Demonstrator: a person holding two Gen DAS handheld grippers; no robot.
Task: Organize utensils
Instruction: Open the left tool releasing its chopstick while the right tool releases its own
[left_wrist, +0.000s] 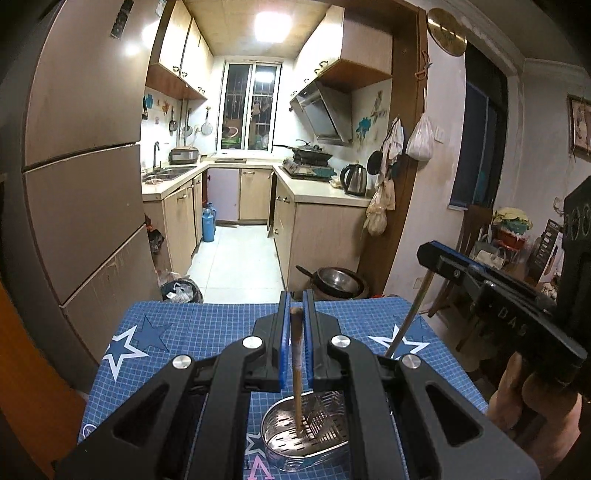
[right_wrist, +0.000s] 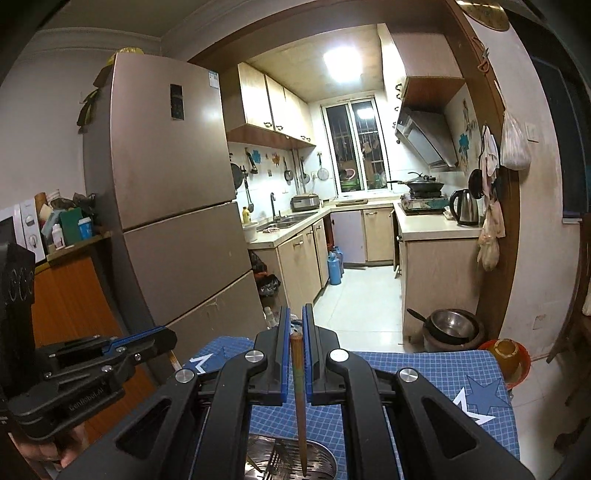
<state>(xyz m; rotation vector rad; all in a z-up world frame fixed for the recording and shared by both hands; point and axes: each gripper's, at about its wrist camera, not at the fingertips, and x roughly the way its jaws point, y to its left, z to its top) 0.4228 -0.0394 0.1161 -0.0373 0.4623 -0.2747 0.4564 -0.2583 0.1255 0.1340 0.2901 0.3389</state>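
Observation:
A perforated steel utensil holder (left_wrist: 306, 439) stands on the blue star-patterned tablecloth (left_wrist: 192, 332); it also shows in the right wrist view (right_wrist: 317, 459). My left gripper (left_wrist: 297, 295) is shut on a wooden chopstick (left_wrist: 296, 369) that hangs down with its tip inside the holder. My right gripper (right_wrist: 294, 312) is shut on another chopstick (right_wrist: 300, 398), its tip down in the holder. The right gripper (left_wrist: 432, 254) also shows in the left wrist view, its chopstick (left_wrist: 408, 317) slanting down. The left gripper (right_wrist: 162, 338) shows at the left of the right wrist view.
A tall refrigerator (right_wrist: 166, 206) stands left of the table. A pot with steel bowls (right_wrist: 450, 328) sits on the floor beyond the table's far edge. An orange bowl (right_wrist: 504, 356) is at the table's right corner. The kitchen aisle (right_wrist: 358, 295) lies ahead.

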